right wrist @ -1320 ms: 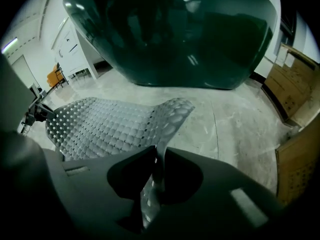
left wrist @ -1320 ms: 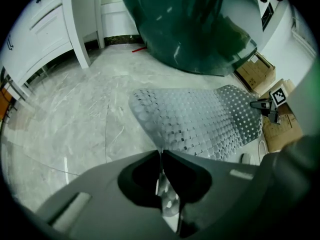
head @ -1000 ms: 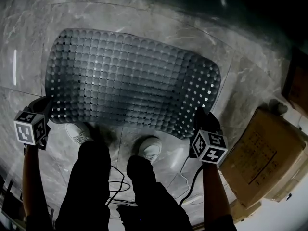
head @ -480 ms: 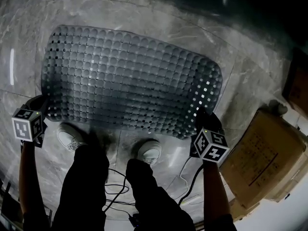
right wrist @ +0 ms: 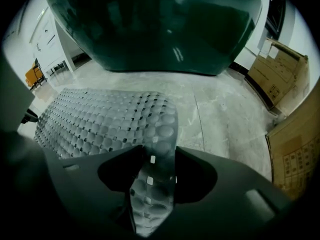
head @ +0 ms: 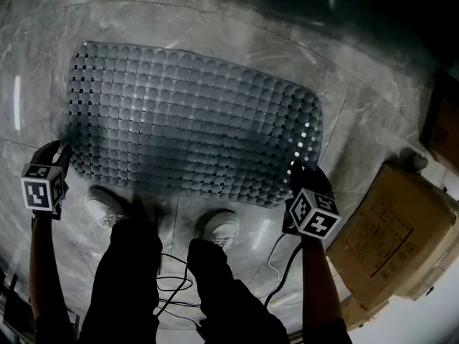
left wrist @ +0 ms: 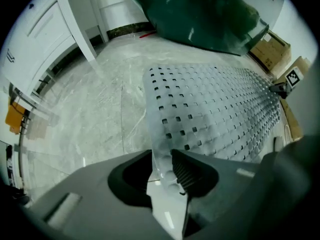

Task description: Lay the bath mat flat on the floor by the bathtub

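Bath mat (head: 193,120) limp, light; take near corners. Left gripper (left wrist: 167,160) pinching corner; right gripper (right wrist: 155,169) jaws just opened, corner loose between.

My left gripper (head: 63,153) points straight down, its jaws clamped on a corner of the mat (head: 186,120). My right gripper (head: 301,172) tilts steeply down. Its jaws have just been opening and stand wide, with the mat's other near corner loose between them. My left forearm (head: 41,264) and right forearm (head: 317,285) reach forward, well apart.
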Tool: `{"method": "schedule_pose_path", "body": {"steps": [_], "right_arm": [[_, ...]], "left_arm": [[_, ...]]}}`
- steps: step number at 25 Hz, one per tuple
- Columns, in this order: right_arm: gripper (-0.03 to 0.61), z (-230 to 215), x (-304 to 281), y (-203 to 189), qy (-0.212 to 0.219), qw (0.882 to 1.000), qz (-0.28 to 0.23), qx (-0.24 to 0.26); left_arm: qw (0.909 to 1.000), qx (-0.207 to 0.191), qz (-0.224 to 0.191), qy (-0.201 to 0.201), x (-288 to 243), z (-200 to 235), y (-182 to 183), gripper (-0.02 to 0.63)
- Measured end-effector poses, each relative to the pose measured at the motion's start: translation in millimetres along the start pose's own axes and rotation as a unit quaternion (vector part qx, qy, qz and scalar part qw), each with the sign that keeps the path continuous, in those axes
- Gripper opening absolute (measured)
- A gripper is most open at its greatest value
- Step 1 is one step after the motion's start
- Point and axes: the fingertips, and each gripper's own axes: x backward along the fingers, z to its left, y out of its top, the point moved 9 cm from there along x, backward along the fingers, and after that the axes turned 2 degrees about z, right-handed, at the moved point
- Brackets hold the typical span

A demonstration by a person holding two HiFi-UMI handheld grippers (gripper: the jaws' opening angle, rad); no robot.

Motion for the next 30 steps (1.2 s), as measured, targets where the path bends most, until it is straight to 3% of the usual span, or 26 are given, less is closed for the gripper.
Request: {"method": "schedule_pose_path", "body": {"steps": [10, 16, 22, 26, 30], "right_arm": [[0.232, -2, 10, 0, -0.017, 0.999, -0.014, -0.027], [0.174, 5, 29, 11, -0.016, 0.999, -0.034, -0.019], [0.152, 30, 48, 29, 0.031, 0.998, -0.045, -0.025], [0.125, 47, 65, 40, 0.058, 0.997, -0.043, -0.023], [0.098, 58, 86, 47, 0.082, 0.996, -0.032, -0.019]], "left_arm": [[0.9998, -0.005, -0.018, 0.001, 18, -2, 15, 0.127], [0.9997, -0.009, -0.022, -0.009, 33, -13, 21, 0.127], [0.9989, -0.011, -0.04, -0.022, 60, -25, 32, 0.126], [0.9979, 0.009, -0.05, -0.04, 78, -32, 40, 0.119], [0.9973, 0.015, -0.053, -0.05, 105, -41, 47, 0.08]]}}
